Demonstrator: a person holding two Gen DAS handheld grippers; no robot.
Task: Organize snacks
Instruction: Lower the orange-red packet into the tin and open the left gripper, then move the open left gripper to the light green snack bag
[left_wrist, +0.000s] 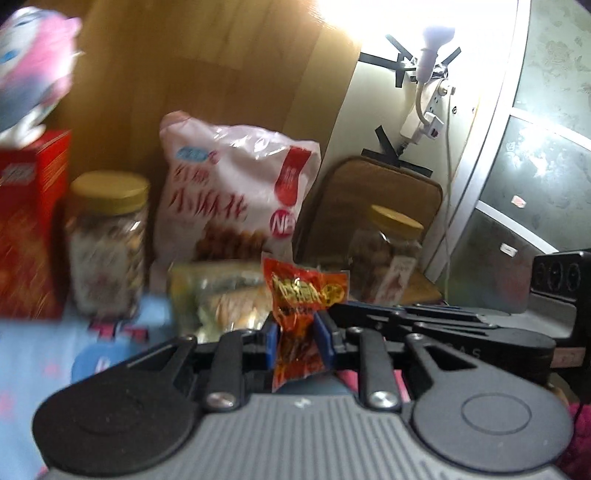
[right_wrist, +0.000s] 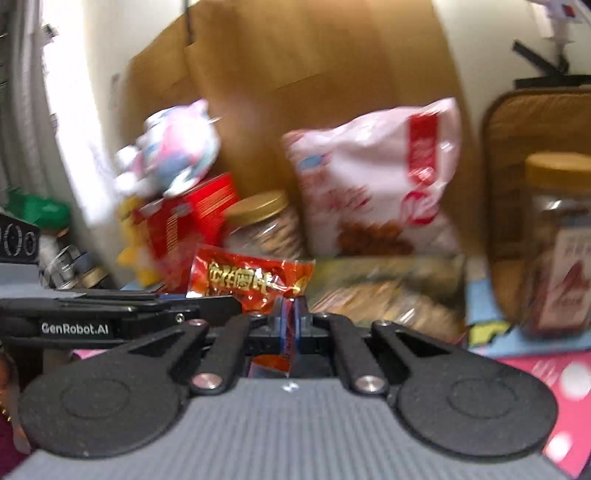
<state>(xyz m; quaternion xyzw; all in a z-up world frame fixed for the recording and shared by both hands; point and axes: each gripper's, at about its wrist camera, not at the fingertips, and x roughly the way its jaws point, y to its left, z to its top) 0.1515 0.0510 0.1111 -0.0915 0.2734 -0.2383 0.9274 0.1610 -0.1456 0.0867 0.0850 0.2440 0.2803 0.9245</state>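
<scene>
Both grippers, left (left_wrist: 297, 338) and right (right_wrist: 291, 321), clamped on one red snack packet (left_wrist: 306, 295) before gold-lidded jars (left_wrist: 107, 243).

Gold-lidded clear jar (left_wrist: 107, 243) at nine o'clock of tall white snack bag (left_wrist: 232, 192), red cardboard box (left_wrist: 31, 225) farther left, flat clear biscuit packet (left_wrist: 221, 295) before bag.

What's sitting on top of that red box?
A pink, white and blue plush toy rests on the red box. The blur hides what kind of toy it is, and it covers most of the box's top.
</scene>
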